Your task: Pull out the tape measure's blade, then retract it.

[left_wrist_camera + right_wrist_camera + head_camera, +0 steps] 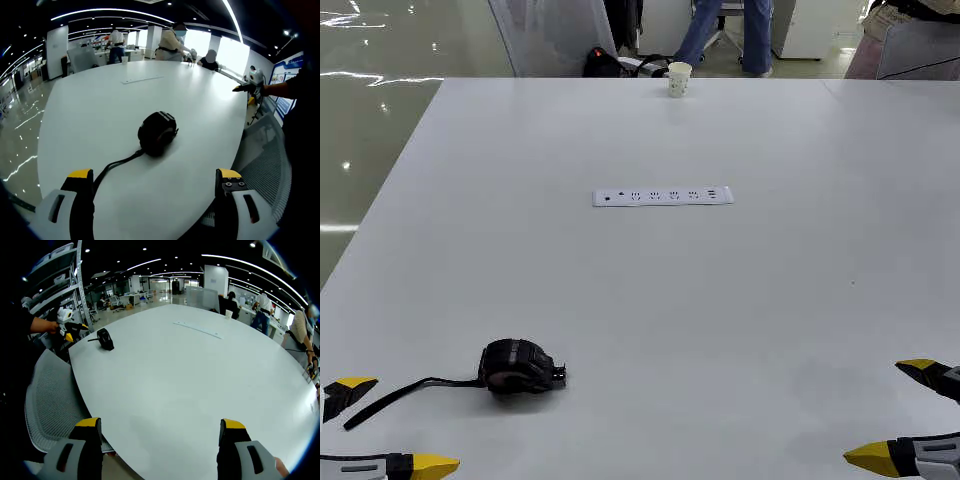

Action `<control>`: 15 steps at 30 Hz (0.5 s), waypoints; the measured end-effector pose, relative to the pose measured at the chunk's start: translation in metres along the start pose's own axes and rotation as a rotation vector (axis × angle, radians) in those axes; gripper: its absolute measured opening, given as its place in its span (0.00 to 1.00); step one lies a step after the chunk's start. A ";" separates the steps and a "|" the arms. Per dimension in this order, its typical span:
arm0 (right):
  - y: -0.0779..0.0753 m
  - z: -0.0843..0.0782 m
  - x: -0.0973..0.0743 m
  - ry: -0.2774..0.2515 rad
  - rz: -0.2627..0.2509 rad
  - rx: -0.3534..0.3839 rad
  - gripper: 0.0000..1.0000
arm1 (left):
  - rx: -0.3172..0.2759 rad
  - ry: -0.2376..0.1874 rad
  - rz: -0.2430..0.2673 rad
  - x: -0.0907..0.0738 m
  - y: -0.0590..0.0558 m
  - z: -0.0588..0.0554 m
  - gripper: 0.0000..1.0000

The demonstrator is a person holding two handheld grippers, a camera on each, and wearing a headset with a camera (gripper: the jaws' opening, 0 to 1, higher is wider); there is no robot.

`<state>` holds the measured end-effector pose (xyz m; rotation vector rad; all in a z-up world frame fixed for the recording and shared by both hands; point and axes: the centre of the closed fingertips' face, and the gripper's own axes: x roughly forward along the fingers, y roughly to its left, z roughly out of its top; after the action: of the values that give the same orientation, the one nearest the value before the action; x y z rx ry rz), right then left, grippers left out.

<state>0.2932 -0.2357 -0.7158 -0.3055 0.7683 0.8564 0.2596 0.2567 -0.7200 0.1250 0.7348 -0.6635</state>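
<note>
A black tape measure (519,366) lies on the white table (720,300) near its front left, with a black wrist strap (395,398) trailing to the left. My left gripper (370,425) stands open at the bottom left corner, just left of the strap's end. In the left gripper view the tape measure (157,132) sits ahead between the yellow-tipped jaws, a short way off. My right gripper (910,415) is open at the bottom right, far from the tape measure (105,338), with nothing between its jaws.
A white power strip (662,196) lies flat mid-table. A paper cup (679,79) stands at the far edge. A grey mesh chair (50,405) sits at the near edge. People stand and sit beyond the table's far side.
</note>
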 end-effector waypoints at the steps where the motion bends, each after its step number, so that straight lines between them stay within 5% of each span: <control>1: 0.000 0.000 0.000 0.001 0.000 0.002 0.97 | 0.001 -0.001 0.000 -0.001 -0.001 0.000 0.99; 15: -0.002 0.001 0.003 0.002 0.003 0.002 0.99 | -0.003 0.004 0.000 -0.004 -0.002 -0.002 0.99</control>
<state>0.2959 -0.2351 -0.7173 -0.3037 0.7721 0.8583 0.2557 0.2578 -0.7187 0.1238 0.7393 -0.6620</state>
